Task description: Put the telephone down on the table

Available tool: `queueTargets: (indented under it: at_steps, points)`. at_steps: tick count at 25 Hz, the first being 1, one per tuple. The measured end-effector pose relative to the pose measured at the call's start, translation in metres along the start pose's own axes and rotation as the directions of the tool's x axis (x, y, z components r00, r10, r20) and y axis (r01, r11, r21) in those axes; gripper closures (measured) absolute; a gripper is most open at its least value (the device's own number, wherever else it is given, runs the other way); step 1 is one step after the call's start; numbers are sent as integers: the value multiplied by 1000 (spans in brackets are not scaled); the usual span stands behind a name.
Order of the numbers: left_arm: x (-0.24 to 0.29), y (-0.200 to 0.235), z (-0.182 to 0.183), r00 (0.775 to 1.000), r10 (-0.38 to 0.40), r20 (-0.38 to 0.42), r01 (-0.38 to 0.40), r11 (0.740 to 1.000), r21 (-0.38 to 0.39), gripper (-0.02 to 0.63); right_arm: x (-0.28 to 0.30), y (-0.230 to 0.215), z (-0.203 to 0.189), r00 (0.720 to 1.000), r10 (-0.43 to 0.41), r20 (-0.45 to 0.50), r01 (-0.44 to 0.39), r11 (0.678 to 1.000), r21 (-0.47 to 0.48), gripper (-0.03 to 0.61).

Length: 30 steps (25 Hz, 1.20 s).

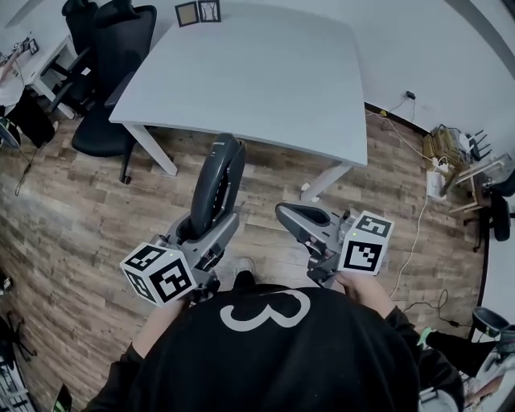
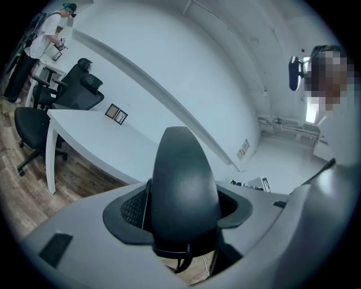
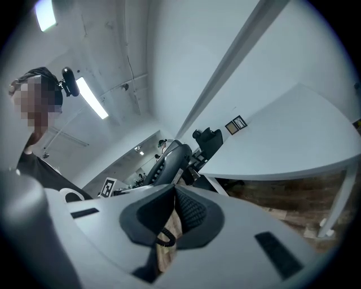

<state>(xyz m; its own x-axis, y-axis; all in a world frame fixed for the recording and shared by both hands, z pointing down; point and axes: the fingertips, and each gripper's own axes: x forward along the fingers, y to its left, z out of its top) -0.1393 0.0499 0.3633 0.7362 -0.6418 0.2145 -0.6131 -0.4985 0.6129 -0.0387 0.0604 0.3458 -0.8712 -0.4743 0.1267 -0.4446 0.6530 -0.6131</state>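
A dark telephone handset [image 1: 217, 181] stands nearly upright in my left gripper [image 1: 208, 233], which is shut on its lower part. It hangs over the wooden floor, just short of the near edge of the white table [image 1: 241, 72]. In the left gripper view the handset [image 2: 183, 186] fills the gap between the jaws of the left gripper [image 2: 180, 217], and a thin cord hangs below it. My right gripper [image 1: 294, 216] is to the right of the handset, apart from it, with its pads together. In the right gripper view a bit of coiled cord [image 3: 163, 237] shows under the pads of the right gripper [image 3: 175, 211], and the handset [image 3: 169, 161] is beyond them.
Two small picture frames [image 1: 197, 12] stand at the table's far edge. A black office chair [image 1: 109, 64] is at the table's left side. Cables and a box [image 1: 438, 161] lie on the floor at the right. A person [image 2: 45, 34] stands far off at a desk.
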Motion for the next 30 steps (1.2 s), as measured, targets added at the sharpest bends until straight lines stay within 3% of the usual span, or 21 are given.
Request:
queueTargets:
  at_steps: [6,16,30]
  points:
    - [3,33,40,1000,-16,10,16,1000,12,322,39,-7,21,1000,-19,4,19,1000,-19,568]
    - [20,50,63,1000,-8,20,7,1000,31,322,58,-24,37,1000,-2,9,2,1000,-28,569]
    - [142,77,120,998,55,-8,-55,998,12,322,73,-141,130,999,39,5,-39,999,13,568]
